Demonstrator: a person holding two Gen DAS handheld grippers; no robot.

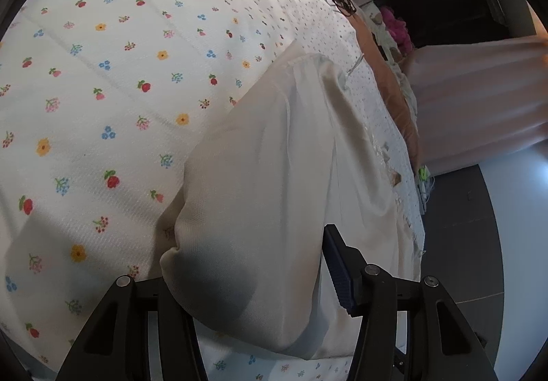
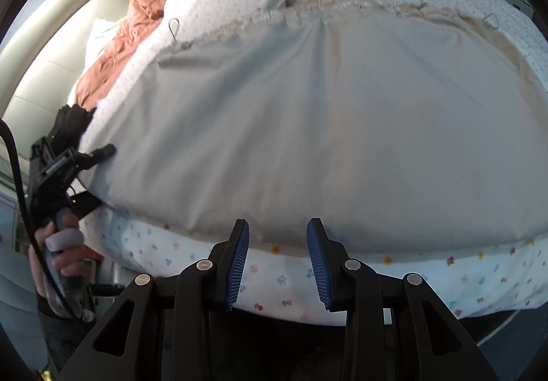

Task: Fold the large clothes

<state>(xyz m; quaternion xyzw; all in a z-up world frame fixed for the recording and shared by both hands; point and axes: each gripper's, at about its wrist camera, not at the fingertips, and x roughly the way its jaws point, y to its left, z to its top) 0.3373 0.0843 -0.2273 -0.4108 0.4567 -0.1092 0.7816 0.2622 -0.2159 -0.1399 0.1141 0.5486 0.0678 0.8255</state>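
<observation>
The white garment lies spread flat on the floral bedspread, filling the centre of the right wrist view; its gathered waist w/ lace trim is at upper centre, the hem runs along the lower part of the frame. In the left wrist view one side of it rises from bottom centre toward the middle, bunched into a soft fold.

Left gripper: jaws about half open, the fold of cloth between them. The left finger is hidden under the cloth, so I cannot say if the pads really press; probably it has the edge, but not sure. In the right wrist view this gripper sits at the garment's left edge, middle left of frame.

Right gripper: jaws partly open, nothing between them, just at the hem at bottom centre.

Handling, as I judge: thin woven fabric, light, very soft, no stiffness, so it will sag and wrinkle when lifted. Smooth, perhaps a bit slippery. Better to pinch at hem or side edge, both layers together; avoid the lace, it looks fragile
</observation>
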